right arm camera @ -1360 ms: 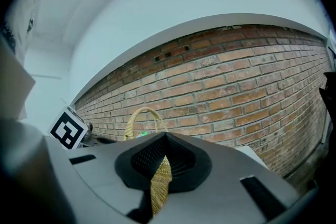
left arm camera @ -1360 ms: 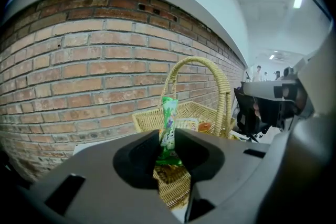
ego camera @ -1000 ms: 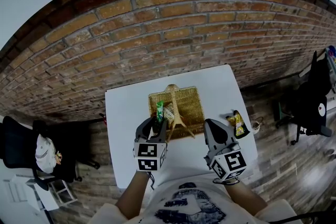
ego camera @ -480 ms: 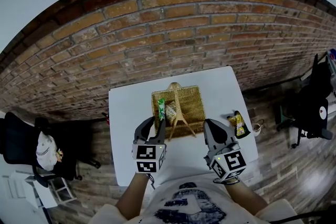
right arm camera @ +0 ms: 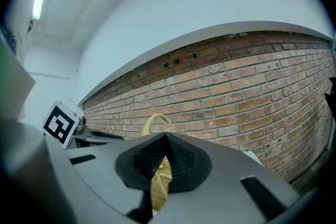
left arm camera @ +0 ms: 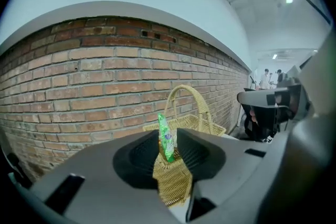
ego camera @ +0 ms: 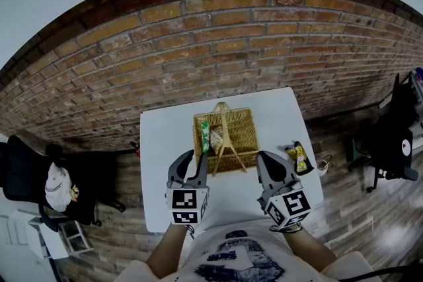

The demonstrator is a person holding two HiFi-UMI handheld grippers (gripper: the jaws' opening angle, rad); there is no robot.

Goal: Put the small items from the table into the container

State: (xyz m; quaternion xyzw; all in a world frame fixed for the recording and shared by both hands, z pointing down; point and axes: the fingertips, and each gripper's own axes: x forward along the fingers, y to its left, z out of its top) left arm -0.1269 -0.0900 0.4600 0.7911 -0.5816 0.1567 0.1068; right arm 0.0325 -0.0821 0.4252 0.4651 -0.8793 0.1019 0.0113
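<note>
Left claw (ego camera: 195,160) closing empty, presumably since green packet (ego camera: 205,136) already stands in basket (ego camera: 243,135) just ahead; right claw (ego camera: 269,162) pressed together, nothing pinched.

Green packet (left arm camera: 167,139) upright in wicker basket (left arm camera: 173,185)

One table (ego camera: 158,142). One basket (ego camera: 243,135). Three packets, as best the small head view lets me count: one green packet (ego camera: 205,136) and one pale packet (ego camera: 216,140) in the basket, one yellow packet (ego camera: 300,157) at the table's right edge. Two black chairs on the floor: the left chair (ego camera: 23,172) and the right chair (ego camera: 395,135). One brick wall (ego camera: 198,56).
</note>
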